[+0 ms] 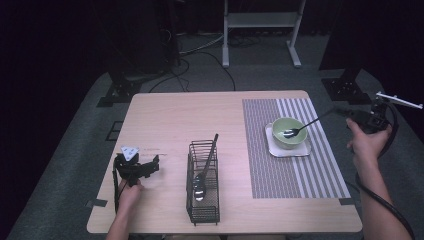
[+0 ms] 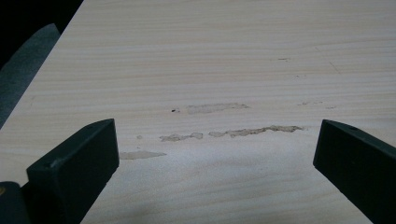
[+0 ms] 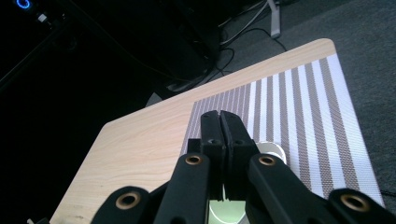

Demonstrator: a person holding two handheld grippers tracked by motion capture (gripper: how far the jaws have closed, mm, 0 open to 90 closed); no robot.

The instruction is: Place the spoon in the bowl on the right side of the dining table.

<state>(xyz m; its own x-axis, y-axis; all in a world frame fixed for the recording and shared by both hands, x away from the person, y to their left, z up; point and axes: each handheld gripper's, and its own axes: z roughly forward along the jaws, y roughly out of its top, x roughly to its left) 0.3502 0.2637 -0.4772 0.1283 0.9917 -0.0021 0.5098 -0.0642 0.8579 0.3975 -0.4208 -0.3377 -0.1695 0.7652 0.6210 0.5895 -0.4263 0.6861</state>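
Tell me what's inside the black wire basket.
The wire basket holds a metal spoon, bowl end down, handle leaning out over the top. Whether anything lies beneath the spoon cannot be made out.

We see the table lit evenly from above while the room around it sinks into darkness. Both gripper views look soft and slightly grainy.

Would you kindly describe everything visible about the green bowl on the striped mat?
The green bowl is round, pale green and glossy, perhaps ceramic. It stands upright on a white square plate that lies on the striped placemat at the table's right side. The head of a dark fork rests inside it, the handle slanting up over its rim toward the right gripper, which is shut on that handle. Any contents are unclear.
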